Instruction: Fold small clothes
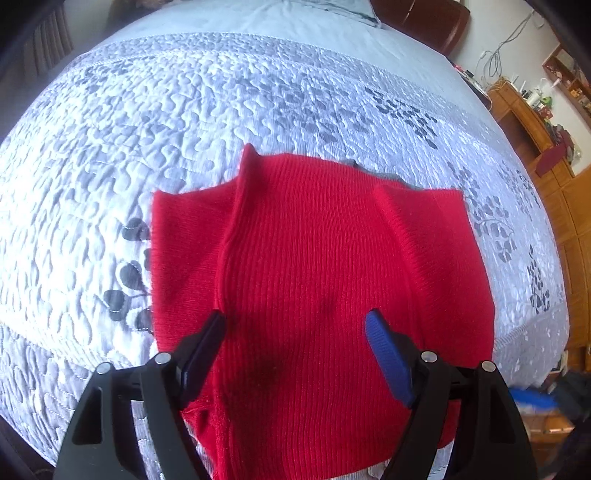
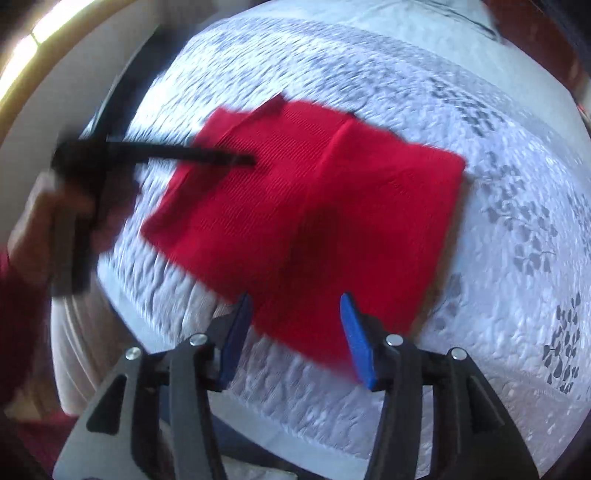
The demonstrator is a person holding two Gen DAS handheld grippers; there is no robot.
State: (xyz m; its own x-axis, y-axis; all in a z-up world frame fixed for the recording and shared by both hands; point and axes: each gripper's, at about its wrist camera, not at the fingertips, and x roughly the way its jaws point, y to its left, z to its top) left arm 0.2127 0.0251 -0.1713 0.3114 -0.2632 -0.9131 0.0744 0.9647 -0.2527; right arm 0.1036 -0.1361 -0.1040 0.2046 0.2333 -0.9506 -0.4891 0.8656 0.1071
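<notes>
A red ribbed knit garment (image 1: 314,266) lies folded on the quilted bed, its side parts turned in over the middle. It also shows in the right wrist view (image 2: 314,206), which is blurred. My left gripper (image 1: 295,325) is open and empty, hovering over the garment's near middle. In the right wrist view the left gripper (image 2: 236,159) reaches in from the left over the garment's upper left part. My right gripper (image 2: 295,306) is open and empty, just above the garment's near edge.
The pale blue-grey quilted bedspread (image 1: 184,110) with grey leaf prints covers the bed. Wooden cabinets and shelves (image 1: 554,177) stand beyond the bed's right edge. A dark headboard (image 1: 424,18) is at the far end. The bed's near edge (image 2: 258,424) lies under my right gripper.
</notes>
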